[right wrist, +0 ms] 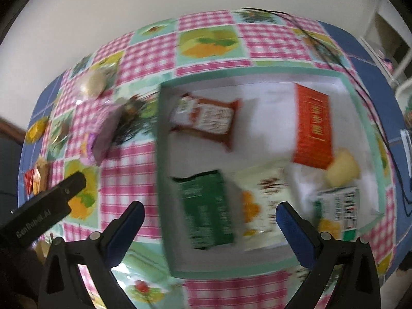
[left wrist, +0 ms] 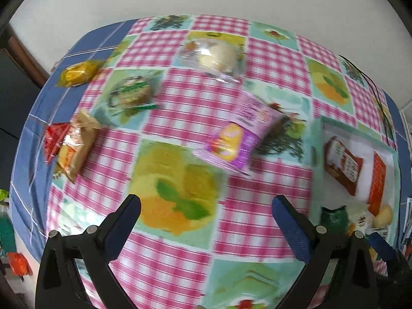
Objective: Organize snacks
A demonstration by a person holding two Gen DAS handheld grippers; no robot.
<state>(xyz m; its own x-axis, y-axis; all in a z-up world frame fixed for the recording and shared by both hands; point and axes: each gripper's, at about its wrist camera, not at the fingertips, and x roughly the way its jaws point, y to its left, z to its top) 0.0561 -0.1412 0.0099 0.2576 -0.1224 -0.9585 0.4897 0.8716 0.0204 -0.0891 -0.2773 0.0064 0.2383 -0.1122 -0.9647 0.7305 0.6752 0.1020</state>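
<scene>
The snacks lay in two groups: some already in a mint-green box (right wrist: 360, 118) with a white floor, the rest loose on the patchwork tablecloth (left wrist: 270, 59).

In the right wrist view the box filled the middle and right of the frame. Inside it, a brown-red packet (right wrist: 206, 121) sat at upper left, an orange-red packet (right wrist: 312, 126) at upper right, and a green packet (right wrist: 206, 208) at lower left just beside a cream packet with orange print (right wrist: 260, 200). A pale yellow bun-like snack (right wrist: 342, 170) rested near the orange-red packet's lower corner, with a white-and-green packet (right wrist: 337, 211) below it. The right gripper (right wrist: 209, 213) hovered over the box's lower half, its blue-padded fingers (right wrist: 296, 231) spread wide and holding nothing.

In the left wrist view a purple packet (left wrist: 239, 136) lay right of centre on the cloth, near the box (left wrist: 316, 141), which was at the right edge. A clear-wrapped pale bun (left wrist: 219, 56) lay at top centre, a green-printed wrapped snack (left wrist: 131, 95) at upper left, a yellow-gold packet (left wrist: 77, 73) further left on the blue border, and an orange-tan packet (left wrist: 74, 144) touching a red packet (left wrist: 52, 139) at the left edge. The left gripper (left wrist: 206, 211) hung above bare cloth at the bottom of the frame, fingers (left wrist: 121, 224) wide apart and empty. Motion blur hid the printing.
</scene>
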